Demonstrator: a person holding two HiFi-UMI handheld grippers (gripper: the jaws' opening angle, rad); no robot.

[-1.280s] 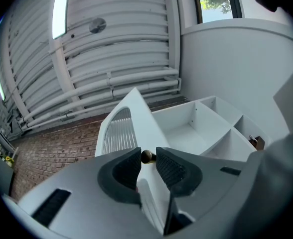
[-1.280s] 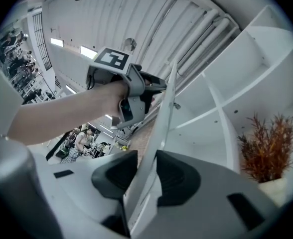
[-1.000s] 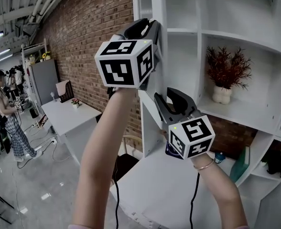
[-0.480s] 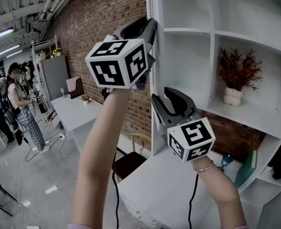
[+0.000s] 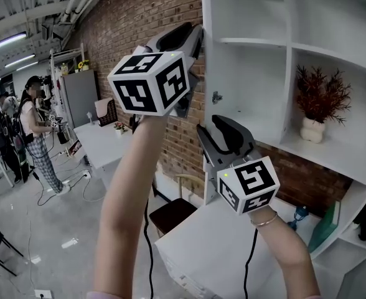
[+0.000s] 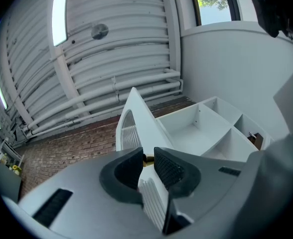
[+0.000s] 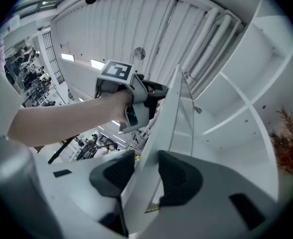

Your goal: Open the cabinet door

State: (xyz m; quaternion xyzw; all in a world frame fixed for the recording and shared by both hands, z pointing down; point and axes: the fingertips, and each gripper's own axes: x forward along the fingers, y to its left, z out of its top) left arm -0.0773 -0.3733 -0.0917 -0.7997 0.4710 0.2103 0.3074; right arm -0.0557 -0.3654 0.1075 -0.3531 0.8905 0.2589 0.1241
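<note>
The cabinet door [image 5: 205, 67] stands edge-on to you, its long edge upright, swung out just left of the shelves [image 5: 258, 42]. High on that edge, your left gripper [image 5: 197, 37] is closing onto the panel. Lower down, your right gripper [image 5: 211, 128] straddles it loosely, jaws opening wide. The swing is yours to lead from the top.

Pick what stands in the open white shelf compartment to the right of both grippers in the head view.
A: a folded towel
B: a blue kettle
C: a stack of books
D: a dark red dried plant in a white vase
D: the head view shows the dark red dried plant in its white vase, standing on the white shelf.
</note>
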